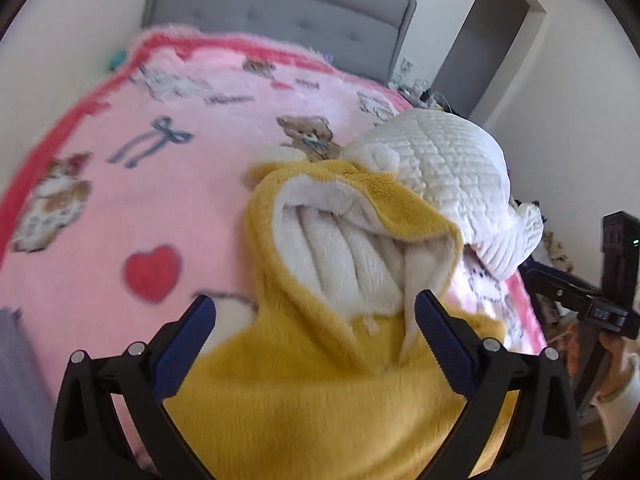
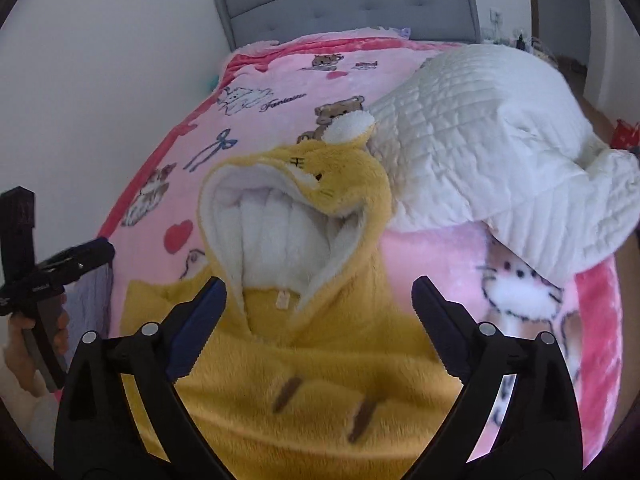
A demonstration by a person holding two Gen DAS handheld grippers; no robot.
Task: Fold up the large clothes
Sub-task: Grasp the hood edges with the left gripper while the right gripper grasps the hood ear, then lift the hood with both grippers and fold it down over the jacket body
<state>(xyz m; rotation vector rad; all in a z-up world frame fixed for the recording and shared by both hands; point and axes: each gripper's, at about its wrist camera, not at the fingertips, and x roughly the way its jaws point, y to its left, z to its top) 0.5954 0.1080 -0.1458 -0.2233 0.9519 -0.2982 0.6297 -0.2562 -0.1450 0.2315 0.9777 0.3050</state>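
Note:
A yellow fleece hooded garment lies on the bed, its body towards me and its hood gaping to show white lining. My left gripper hovers over the collar, open, its blue pads wide on either side and off the cloth. The right wrist view has the same garment with an animal face stitched on the hood. My right gripper is open too, above the neck area, with nothing pressed between its pads.
A pink cartoon-print blanket covers the bed. A white quilted piece is heaped at the right, touching the hood. Grey headboard at the back, a doorway beyond. A hand shows at the left edge.

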